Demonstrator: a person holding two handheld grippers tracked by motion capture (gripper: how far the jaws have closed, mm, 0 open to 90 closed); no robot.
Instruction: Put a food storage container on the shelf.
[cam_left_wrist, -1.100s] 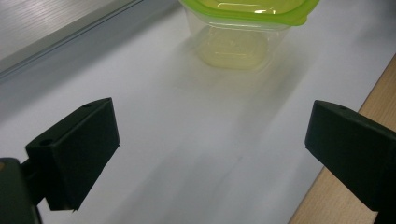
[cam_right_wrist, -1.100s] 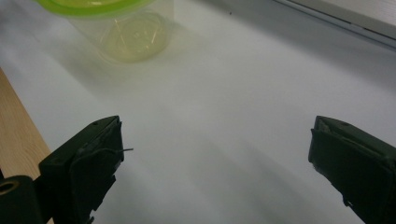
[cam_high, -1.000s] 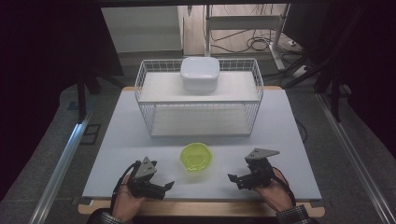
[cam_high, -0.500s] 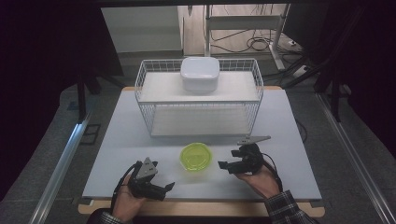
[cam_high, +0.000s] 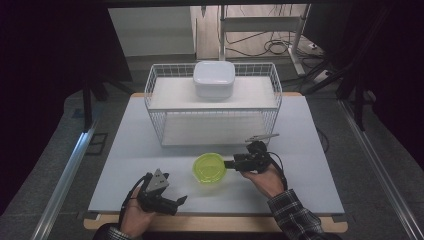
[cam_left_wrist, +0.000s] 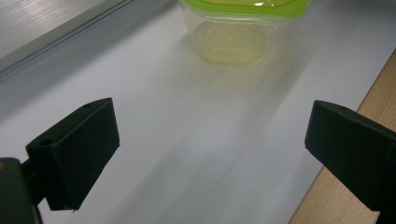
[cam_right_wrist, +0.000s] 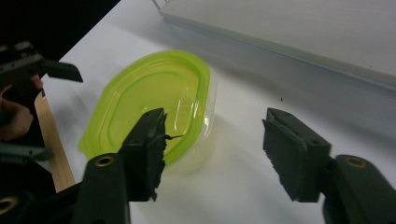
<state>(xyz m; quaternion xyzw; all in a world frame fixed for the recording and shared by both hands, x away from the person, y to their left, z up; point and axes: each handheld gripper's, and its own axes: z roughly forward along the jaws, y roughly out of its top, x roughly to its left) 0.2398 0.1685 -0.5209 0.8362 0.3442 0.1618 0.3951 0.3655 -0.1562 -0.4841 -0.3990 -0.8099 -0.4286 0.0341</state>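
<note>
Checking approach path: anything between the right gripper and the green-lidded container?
Nothing visible. The right gripper sits right beside the green-lidded container, its jaws just closing, one above the lid, not yet pressing. Bare table around it; the wire rack stands behind.

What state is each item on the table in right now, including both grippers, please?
Green-lidded container: lid on, upright on the table.
White lidded box: closed, on the wire rack's top shelf.
Wire rack: upright.
Right gripper: jaws just been closing, open beside the container, not gripping.
Left gripper: open, nothing between the jaws.
</note>
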